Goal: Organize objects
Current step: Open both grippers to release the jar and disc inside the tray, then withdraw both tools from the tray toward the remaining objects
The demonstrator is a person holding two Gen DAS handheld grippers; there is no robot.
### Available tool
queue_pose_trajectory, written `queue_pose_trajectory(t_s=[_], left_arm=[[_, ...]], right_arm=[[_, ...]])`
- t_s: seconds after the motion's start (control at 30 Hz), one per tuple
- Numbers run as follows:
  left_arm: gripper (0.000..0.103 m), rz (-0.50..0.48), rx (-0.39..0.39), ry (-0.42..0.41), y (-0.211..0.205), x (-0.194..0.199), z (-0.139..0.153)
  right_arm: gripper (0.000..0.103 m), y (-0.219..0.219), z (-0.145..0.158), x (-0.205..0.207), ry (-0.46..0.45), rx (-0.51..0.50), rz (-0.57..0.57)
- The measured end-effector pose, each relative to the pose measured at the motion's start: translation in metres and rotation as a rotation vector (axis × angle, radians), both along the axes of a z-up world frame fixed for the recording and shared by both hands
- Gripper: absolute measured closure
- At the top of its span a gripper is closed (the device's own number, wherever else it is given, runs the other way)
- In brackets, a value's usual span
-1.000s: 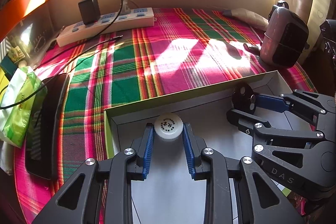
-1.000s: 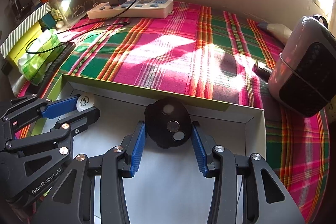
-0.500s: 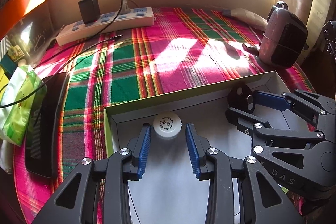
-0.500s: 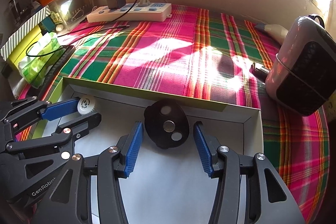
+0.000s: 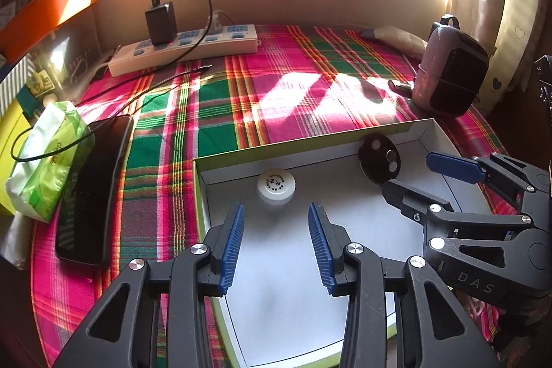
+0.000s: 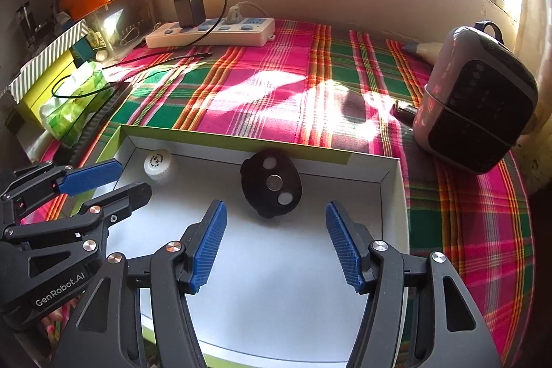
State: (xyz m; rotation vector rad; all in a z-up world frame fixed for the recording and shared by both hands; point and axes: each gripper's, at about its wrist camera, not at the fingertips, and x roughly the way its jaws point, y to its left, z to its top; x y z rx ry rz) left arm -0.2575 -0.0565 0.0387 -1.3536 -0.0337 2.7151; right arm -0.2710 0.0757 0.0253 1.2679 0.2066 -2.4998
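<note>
A shallow white box with a green rim [image 5: 203, 192] [image 6: 393, 195] lies on the plaid cloth. Inside it, near the far wall, stand a white bottle cap [image 5: 276, 186] [image 6: 157, 165] and a black oval disc with three round spots [image 5: 379, 161] [image 6: 270, 187]. My left gripper [image 5: 276, 226] [image 6: 110, 181] hangs just short of the cap, its jaws opening, nothing between the pads. My right gripper [image 6: 276, 230] [image 5: 410, 173] sits just short of the black disc, jaws also opening and empty.
A pink and black device [image 5: 448, 75] [image 6: 476, 106] stands right of the box. A black phone [image 5: 93, 192] and a green tissue pack [image 5: 45, 157] lie on the left. A white power strip [image 5: 186, 49] with charger and cable runs along the back wall.
Both grippers let go: the left released the white cap, the right released the black disc. Each pair of jaws spread wider and drew back toward me, leaving both objects in the box.
</note>
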Motion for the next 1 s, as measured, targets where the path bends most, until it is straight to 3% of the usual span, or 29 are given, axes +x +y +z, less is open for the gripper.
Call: queue_pose_trajectory(t_s=[0.43,1.0], left_arm=[[0.066,0.012,0.015,0.066,-0.007,0.055,0.02],[0.066,0.012,0.053,0.077,-0.009,0.114,0.019]], right_arm=[[0.042,0.016,0.022,0.057,0.064,-0.055,-0.009],[0.042,0.018,0.017,0.117,0.089,-0.069,-0.014]])
